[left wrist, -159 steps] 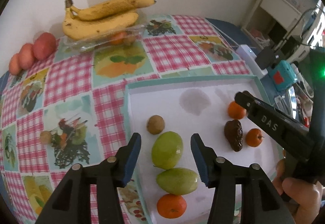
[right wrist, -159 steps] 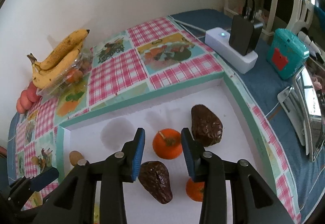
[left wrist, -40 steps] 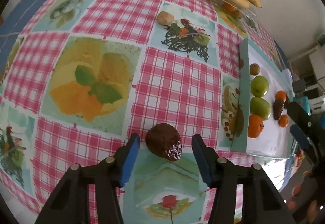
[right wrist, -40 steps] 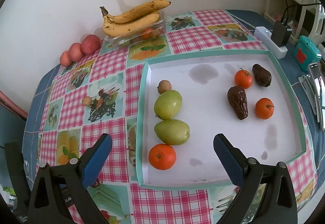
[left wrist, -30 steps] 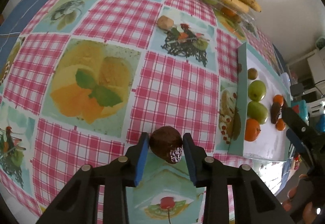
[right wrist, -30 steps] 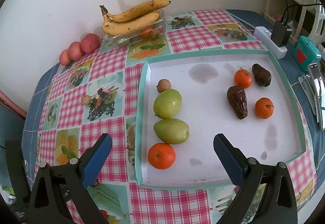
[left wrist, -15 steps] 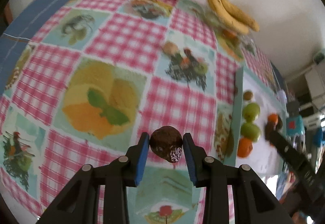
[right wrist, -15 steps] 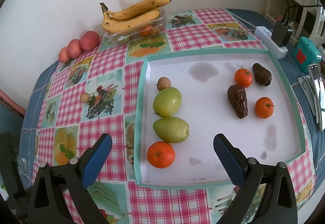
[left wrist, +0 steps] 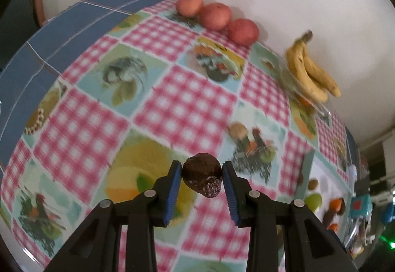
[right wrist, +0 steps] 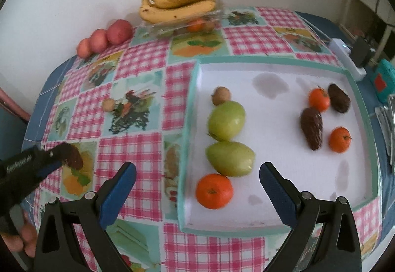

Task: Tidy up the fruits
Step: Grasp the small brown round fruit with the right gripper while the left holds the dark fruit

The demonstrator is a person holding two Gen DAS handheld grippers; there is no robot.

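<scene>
My left gripper (left wrist: 202, 179) is shut on a dark brown wrinkled fruit (left wrist: 202, 177) and holds it above the checked tablecloth; it also shows at the left of the right wrist view (right wrist: 71, 154). My right gripper (right wrist: 197, 183) is wide open and empty, near the front of the white tray (right wrist: 276, 63). In the tray lie two green pears (right wrist: 226, 120), an orange (right wrist: 214, 190), a small brown fruit (right wrist: 221, 95), two more dark fruits (right wrist: 311, 131) and two small oranges (right wrist: 340, 139).
Bananas (right wrist: 180, 4) lie on a clear box at the back by the wall. Three red apples (right wrist: 108, 37) sit at the back left. A small brown fruit (right wrist: 108, 104) lies on the cloth. A white power strip (right wrist: 345, 54) and a teal box (right wrist: 384, 79) are to the right.
My left gripper closed on the dark fruit and lifted it off the cloth, tilting its view up toward the wall. My right gripper stayed open and shifted slightly.
</scene>
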